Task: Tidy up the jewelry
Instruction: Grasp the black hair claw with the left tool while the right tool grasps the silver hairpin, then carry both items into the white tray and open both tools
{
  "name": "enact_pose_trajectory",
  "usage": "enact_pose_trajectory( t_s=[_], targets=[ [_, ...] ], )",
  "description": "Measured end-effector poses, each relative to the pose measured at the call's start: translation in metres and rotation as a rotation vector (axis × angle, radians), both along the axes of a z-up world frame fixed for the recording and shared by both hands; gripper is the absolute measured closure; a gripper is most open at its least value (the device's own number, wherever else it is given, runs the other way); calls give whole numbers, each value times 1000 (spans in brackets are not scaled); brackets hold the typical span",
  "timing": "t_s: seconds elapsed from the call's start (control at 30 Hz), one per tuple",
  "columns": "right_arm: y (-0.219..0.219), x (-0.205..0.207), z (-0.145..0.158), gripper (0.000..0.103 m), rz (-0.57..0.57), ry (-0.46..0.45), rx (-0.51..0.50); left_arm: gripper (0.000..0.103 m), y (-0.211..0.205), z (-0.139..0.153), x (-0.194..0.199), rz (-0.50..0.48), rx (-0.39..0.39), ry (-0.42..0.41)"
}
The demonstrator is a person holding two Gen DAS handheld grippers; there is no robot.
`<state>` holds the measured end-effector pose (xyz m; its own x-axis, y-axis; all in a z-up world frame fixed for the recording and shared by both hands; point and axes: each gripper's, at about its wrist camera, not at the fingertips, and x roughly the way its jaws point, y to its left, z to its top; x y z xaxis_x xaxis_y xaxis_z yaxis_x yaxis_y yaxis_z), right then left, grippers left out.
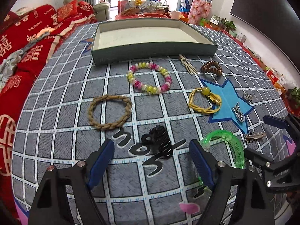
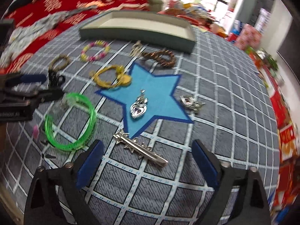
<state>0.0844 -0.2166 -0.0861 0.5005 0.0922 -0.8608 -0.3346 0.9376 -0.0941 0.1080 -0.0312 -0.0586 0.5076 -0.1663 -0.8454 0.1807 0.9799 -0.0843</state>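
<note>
Left wrist view: my left gripper (image 1: 151, 161), jaws apart, frames the black plastic claw hair clip (image 1: 159, 141) at lower centre; light, rigid, I'd pinch its body.

Right wrist view: my right gripper (image 2: 147, 162), jaws apart, frames the silver metal hair clip (image 2: 139, 146) at lower centre; thin, slippery, best pinched across its bar.

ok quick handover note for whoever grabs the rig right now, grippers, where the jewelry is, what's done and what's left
Left gripper: open, holding nothing, lined up on the black claw clip.
Right gripper: open, holding nothing, silver hair clip lying between its fingers.
Tray: nothing in it yet.
On the cloth in front of the tray: beaded bracelet, braided bracelet, yellow cord bracelet, brown coil hair tie, green bangle, heart pendant on the blue star.
Done: nothing. Left: every piece into the tray.
</note>
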Motion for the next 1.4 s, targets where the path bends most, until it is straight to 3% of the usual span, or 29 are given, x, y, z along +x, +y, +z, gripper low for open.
enact_pose_trajectory(
  t_s=[0.03, 0.1, 0.13, 0.17, 0.23, 0.27, 0.3, 0.43, 0.7, 0.93, 1.2, 1.4],
  targets=[
    [0, 2, 0, 13, 7, 9, 3, 22, -2, 0, 0, 0, 7, -7],
    [0, 1, 1, 29, 26, 35, 45, 36, -6, 1, 0, -4, 24, -18],
    [0, 1, 1, 31, 27, 41, 54, 52, -7, 2, 0, -10, 28, -26],
    [1, -2, 2, 37, 26, 41, 54, 57, -7, 3, 0, -19, 24, -30],
    [1, -6, 5, 63, 26, 42, 62, 58, -5, 3, 0, -21, 3, -31],
    [2, -8, 6, 83, 17, 41, 60, 58, -3, 3, -1, -21, -13, -32],
    [1, -9, 6, 87, 5, 43, 54, 58, -1, 4, -1, -22, -26, -33],
    [-4, -13, 8, 88, -39, 32, 55, 58, 7, 10, -5, -20, -55, -42],
    [-33, -1, 29, 91, -159, 19, 230, 58, 20, 35, -7, -25, -83, -80],
    [-40, 19, 57, 90, -189, 2, 365, 58, 31, 74, 9, -41, -117, -123],
    [-32, 88, 102, 90, -201, -35, 456, 57, 36, 122, 79, -32, -122, -197],
    [-22, 159, 111, 91, -216, -29, 435, 58, 34, 117, 149, -7, -63, -194]
  ],
)
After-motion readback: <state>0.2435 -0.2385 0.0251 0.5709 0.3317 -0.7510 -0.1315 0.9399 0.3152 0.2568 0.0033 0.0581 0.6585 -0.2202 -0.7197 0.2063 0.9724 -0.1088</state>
